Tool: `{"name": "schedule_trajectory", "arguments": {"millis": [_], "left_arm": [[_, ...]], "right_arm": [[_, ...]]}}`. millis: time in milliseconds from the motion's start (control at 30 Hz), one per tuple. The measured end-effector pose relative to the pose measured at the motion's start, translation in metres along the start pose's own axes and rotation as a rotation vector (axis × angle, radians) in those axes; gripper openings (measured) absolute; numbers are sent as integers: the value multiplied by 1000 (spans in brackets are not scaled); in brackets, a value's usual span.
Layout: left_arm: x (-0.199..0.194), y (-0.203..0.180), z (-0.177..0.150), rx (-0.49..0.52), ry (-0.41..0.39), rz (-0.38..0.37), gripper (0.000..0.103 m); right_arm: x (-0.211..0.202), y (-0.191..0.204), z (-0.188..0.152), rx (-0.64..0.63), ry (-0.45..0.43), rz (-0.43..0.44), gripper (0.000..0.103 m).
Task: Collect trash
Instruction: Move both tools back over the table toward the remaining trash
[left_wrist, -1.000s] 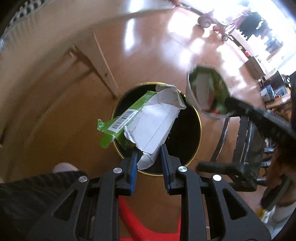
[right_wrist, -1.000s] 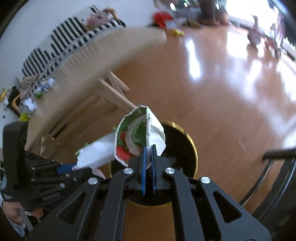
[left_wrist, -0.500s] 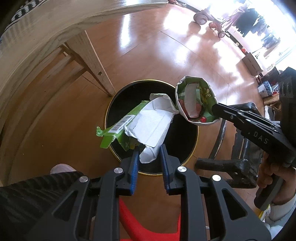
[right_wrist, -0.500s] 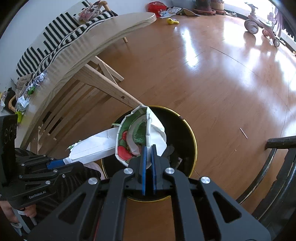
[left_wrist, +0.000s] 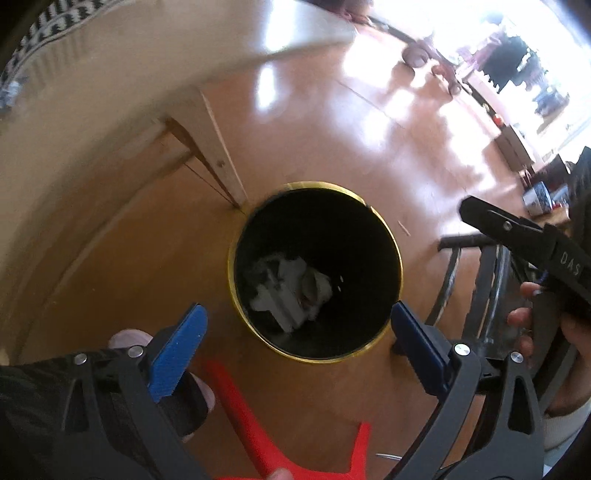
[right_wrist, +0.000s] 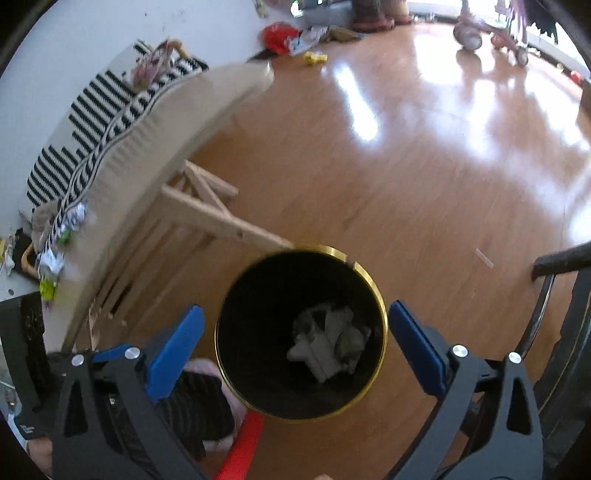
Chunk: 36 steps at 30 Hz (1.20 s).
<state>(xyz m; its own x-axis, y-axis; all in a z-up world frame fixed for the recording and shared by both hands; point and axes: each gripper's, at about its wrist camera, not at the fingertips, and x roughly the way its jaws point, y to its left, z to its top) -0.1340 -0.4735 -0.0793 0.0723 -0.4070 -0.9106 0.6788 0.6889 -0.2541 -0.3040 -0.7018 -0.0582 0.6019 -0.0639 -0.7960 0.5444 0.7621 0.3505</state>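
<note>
A black trash bin with a gold rim (left_wrist: 384, 225) stands on the wooden floor, below both grippers; it also shows in the right wrist view (right_wrist: 373, 284). Crumpled white and grey trash (left_wrist: 291, 291) lies at its bottom, also seen in the right wrist view (right_wrist: 328, 339). My left gripper (left_wrist: 299, 339) is wide open and empty above the bin's near rim. My right gripper (right_wrist: 295, 339) is wide open and empty above the bin. The right gripper's black body (left_wrist: 524, 236) shows at the right of the left wrist view.
A wooden table with a beige top (right_wrist: 173, 122) and slanted legs (right_wrist: 221, 225) stands just left of the bin; small wrappers (right_wrist: 55, 243) lie on it. A black chair frame (left_wrist: 465, 280) is at the right. A red object (left_wrist: 251, 424) lies near my feet.
Both grippers opened. The green-and-white wrapper from the left and the folded paper plate from the right dropped into the bin.
</note>
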Motion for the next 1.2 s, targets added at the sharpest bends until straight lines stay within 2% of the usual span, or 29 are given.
{"name": "schedule_trajectory", "arguments": {"millis": [100,200,300,333,400,533,600,733,867,933,1100,1200], "left_arm": [[-39,21,9,-46,-105,25,97],[-99,63,12,-133,-266,69,97],[-157,123,1,-245,-404,170,97],[-177,152,-8,-305,-452,228,97],[-206,206,-28,-424,-495,324,97],[-234,296,-60,-607,-481,421,97],[-247,327,-67,-660,-473,452,97],[-258,354,-58,-662,-478,475,97],[-237,378,-38,-654,-431,458,97],[-221,396,-24,-649,-407,460,97],[-203,414,-3,-616,-377,489,97],[-197,423,11,-574,-364,538,97]], "right_arm": [[-5,19,12,-57,-46,-13,97],[0,48,24,-113,-71,12,97],[12,83,37,-169,-68,54,97],[19,102,43,-197,-65,70,97],[29,140,55,-248,-69,99,97],[44,216,74,-345,-79,169,97],[54,257,82,-402,-83,197,97],[85,344,95,-496,-69,231,97],[113,406,101,-540,-61,251,97],[127,430,97,-575,-50,233,97],[164,460,93,-598,-2,186,97],[185,483,102,-592,-7,148,97]]}}
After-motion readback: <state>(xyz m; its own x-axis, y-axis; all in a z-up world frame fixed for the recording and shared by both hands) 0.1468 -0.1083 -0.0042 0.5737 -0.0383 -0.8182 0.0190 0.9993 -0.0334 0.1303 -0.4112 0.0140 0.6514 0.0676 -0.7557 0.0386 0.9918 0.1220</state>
